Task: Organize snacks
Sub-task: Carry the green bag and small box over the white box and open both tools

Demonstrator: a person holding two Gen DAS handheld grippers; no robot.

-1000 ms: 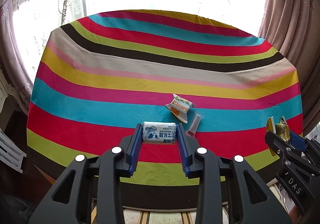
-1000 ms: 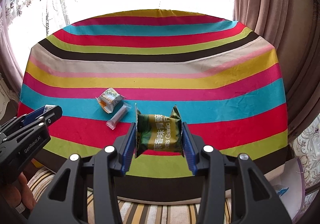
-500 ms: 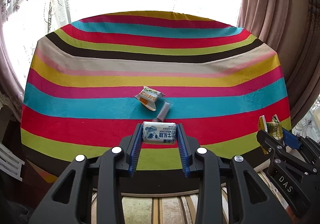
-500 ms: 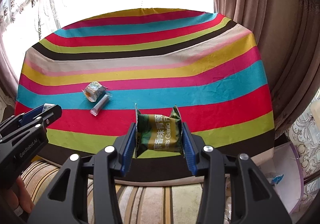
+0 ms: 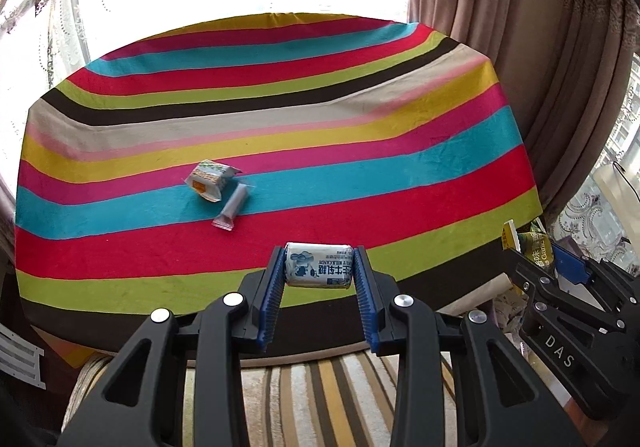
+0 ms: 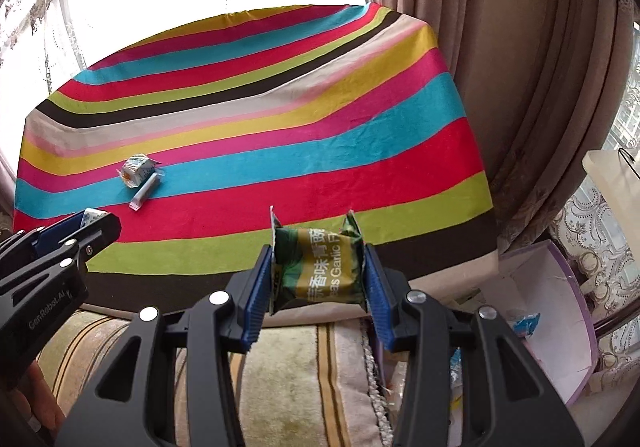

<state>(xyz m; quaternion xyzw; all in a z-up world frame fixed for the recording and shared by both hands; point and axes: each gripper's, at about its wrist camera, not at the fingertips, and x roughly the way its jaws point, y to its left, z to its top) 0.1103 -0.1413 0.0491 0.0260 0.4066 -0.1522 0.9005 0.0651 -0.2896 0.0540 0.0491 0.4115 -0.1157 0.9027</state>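
My left gripper [image 5: 319, 265] is shut on a white-and-blue milk candy packet [image 5: 319, 265], held off the near edge of the striped table [image 5: 440, 175]. My right gripper [image 6: 319, 267] is shut on a green garlic snack packet [image 6: 319, 267], also held past the table's near edge, to the right. On the table lie a small white-and-orange snack packet [image 5: 210, 180] and a thin grey stick packet [image 5: 234, 207] beside it; both also show in the right wrist view, the snack packet [image 6: 137, 169] and the stick packet [image 6: 146, 190].
A purple-rimmed box [image 6: 556, 311] with blue wrappers inside sits low at the right of the table. A striped cushion [image 5: 328, 399] lies below the grippers. Heavy curtains [image 6: 500, 67] hang at the right; a bright window is behind the table.
Both grippers have drawn back from the table and swung right, each still holding its packet. The table now sits farther away and to the left; the purple box has come into the right view.
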